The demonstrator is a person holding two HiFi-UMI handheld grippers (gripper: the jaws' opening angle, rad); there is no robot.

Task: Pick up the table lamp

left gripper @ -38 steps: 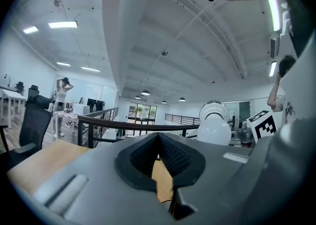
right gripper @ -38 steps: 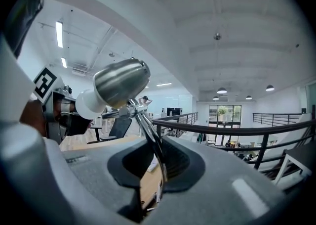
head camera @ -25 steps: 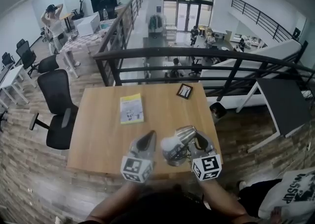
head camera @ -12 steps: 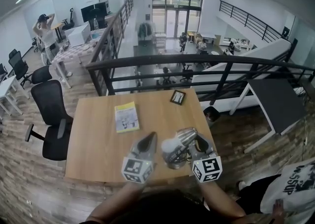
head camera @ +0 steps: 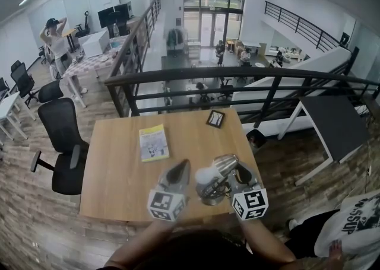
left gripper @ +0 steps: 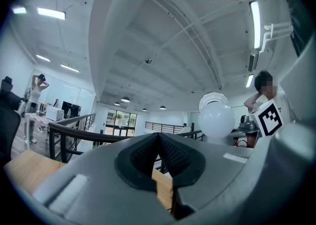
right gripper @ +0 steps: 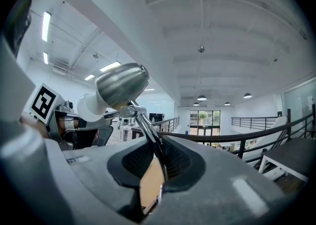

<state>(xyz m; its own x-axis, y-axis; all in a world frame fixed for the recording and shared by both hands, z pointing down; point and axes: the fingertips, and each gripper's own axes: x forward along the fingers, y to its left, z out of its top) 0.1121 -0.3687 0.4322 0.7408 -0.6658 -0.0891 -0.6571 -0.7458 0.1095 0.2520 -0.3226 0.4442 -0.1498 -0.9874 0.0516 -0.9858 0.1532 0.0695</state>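
Two grippers sit low in the head view, over the near edge of the wooden table (head camera: 113,162). Only the right gripper (head camera: 239,169) has anything in it. In the right gripper view its jaws are clamped on the thin metal stem (right gripper: 150,142) of the table lamp (head camera: 212,175), with the chrome shade (right gripper: 122,86) leaning to the upper left of that frame. The left gripper (left gripper: 158,139) has its jaws pressed together on nothing and sits just left of the lamp.

The main risk appears to be rotation. The stem is slim and smooth, and the shade and white bulb (left gripper: 216,119) hang off to one side, so the lamp could swivel or slide in the grip if tilted. Its base (head camera: 209,195) also lies close to the table's front edge, so a slip there could send it to the floor.

The head view shows the lamp's place on the table, plus a yellow booklet (head camera: 154,143) and a small dark picture frame (head camera: 215,118) well beyond it. It hides the grip itself, and whether the base touches the wood cannot be told. Only the gripper views show how the jaws stand, and only the left gripper view shows the bulb face-on.
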